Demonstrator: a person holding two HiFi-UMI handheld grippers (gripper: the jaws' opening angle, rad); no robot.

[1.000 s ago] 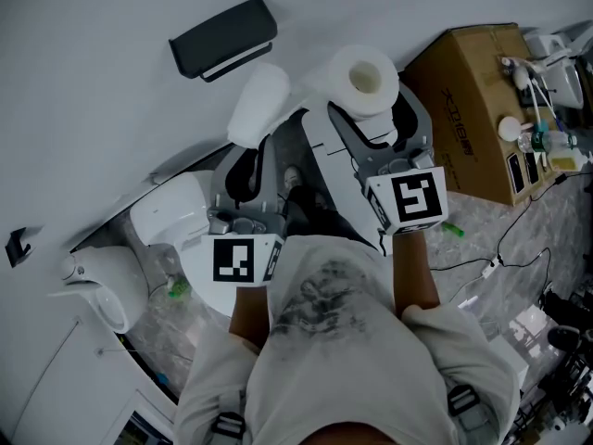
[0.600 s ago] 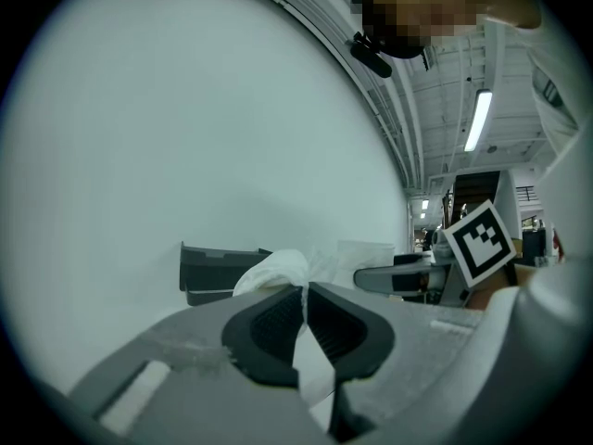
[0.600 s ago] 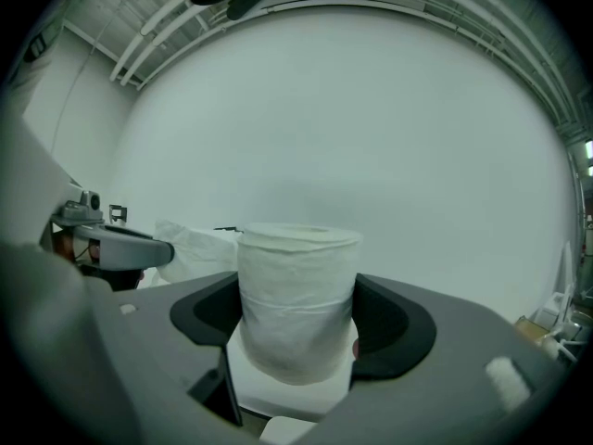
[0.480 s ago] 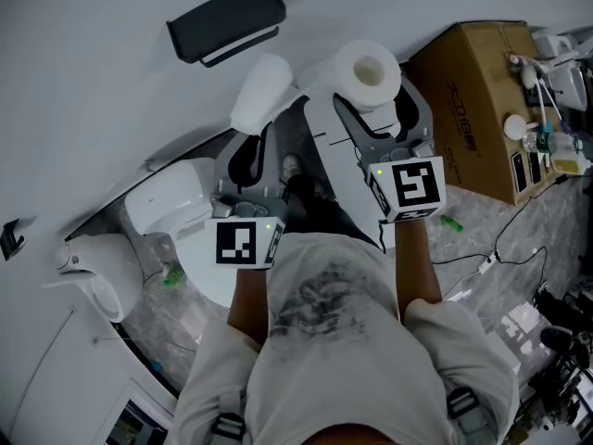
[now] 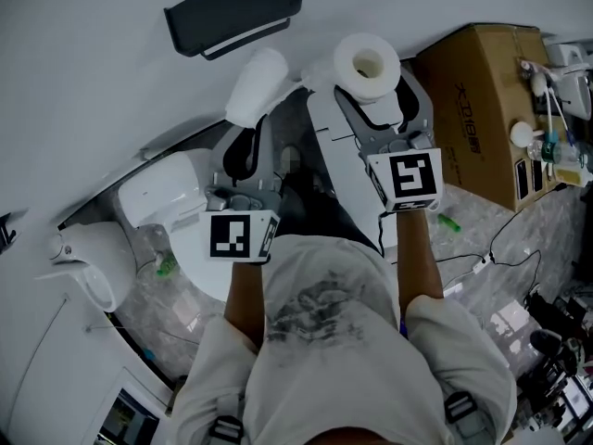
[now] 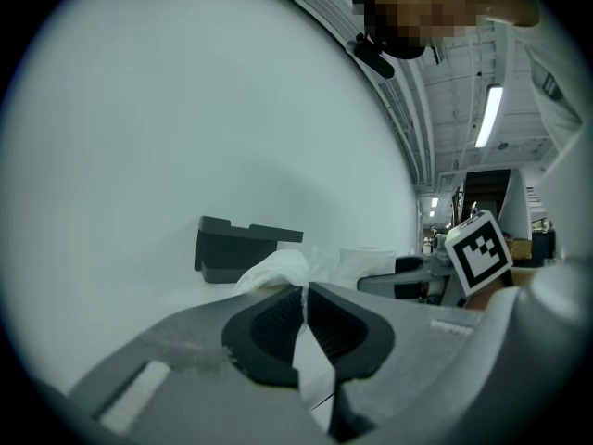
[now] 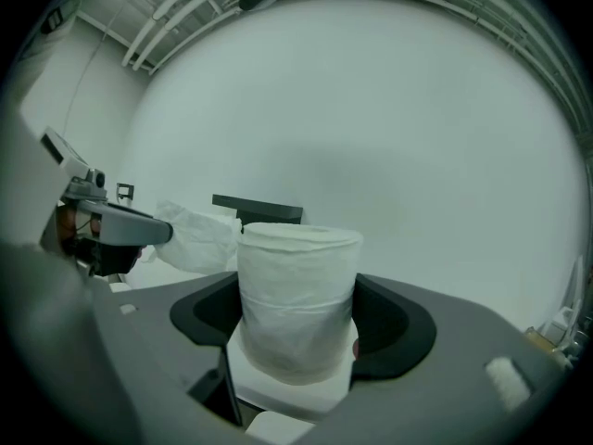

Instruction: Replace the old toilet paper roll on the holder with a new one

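Note:
The dark holder sticks out from the white wall with nothing on it. My left gripper is shut on the old roll, a squashed white wad just below and right of the holder. In the left gripper view a thin fold of this old roll is pinched between the pads, with the holder behind it. My right gripper is shut on the new toilet paper roll, which stands upright. In the right gripper view the new roll fills the jaws of the right gripper.
A white toilet stands below the holder to the left, with a white fixture further left. A cardboard box with small items on it stands at the right. Cables trail across the marbled floor.
Both grippers have sunk a little with their loads, so the gap to the holder has grown. Neither grip has changed.

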